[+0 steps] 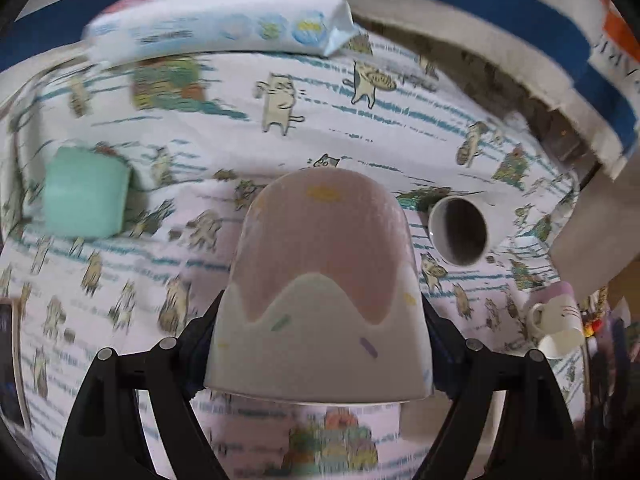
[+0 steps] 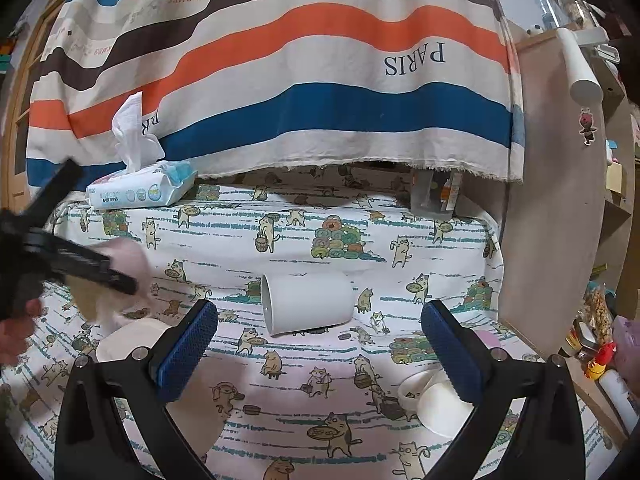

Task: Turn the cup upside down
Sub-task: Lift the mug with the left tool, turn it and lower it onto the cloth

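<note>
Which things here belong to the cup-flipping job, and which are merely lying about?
Job:
- pink and white cup, held by the left tongs
- white cup on its side
- right tongs, open

Lying about:
- baby wipes pack
- green block
- cat mug
- striped cloth

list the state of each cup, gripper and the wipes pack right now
pink and white cup: clamped in the left gripper, off the cloth, base away from the camera
plain white cup: lying on its side on the cat-print cloth, ungripped
right gripper: open, holding nothing
baby wipes pack: open, one wipe sticking up
cat-face mug: tipped over at the cloth's edge
</note>
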### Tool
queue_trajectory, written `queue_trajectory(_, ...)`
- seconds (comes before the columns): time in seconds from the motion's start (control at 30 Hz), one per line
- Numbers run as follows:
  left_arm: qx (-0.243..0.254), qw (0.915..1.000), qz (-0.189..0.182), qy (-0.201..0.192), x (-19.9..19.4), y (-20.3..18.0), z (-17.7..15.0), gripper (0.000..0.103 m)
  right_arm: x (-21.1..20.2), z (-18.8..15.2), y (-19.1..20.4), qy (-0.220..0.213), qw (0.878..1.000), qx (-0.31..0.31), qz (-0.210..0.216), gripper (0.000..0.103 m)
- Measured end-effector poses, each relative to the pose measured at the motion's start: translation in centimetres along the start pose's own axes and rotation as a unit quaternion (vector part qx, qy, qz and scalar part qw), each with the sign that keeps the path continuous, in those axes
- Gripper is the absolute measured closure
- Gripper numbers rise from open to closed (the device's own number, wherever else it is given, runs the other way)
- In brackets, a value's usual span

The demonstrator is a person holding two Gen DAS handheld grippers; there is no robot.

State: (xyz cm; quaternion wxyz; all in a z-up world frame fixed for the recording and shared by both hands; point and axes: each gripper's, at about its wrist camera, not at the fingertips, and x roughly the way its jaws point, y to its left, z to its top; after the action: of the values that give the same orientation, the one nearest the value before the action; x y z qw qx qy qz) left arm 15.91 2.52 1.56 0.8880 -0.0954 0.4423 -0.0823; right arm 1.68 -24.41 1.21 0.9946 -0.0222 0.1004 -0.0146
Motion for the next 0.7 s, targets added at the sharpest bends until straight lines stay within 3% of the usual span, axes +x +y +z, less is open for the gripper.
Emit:
queue_trajectory(0.1,0.001,0.9997,0.009,-0.021,-1.9,-0.2,-2.6,0.02,-0.2,0.0,-0.1,-0.002,1.0,0.003,-0.001,0.0)
queue_trajectory(0.3,-0.024,0.9992,-0.017,-0.028,-4.4,-0.3,-7.6,0.02,-0.3,0.0,0.0,-0.002,1.0,0.002,-0.006,0.0)
queue_trajectory(0.7,-0.032,0.9952,0.072,-0.059,-3.2,-0.7,-10.7,0.02,-0.6,-0.3,0.3,-0.005,1.0,-0.005,-0.008,0.0)
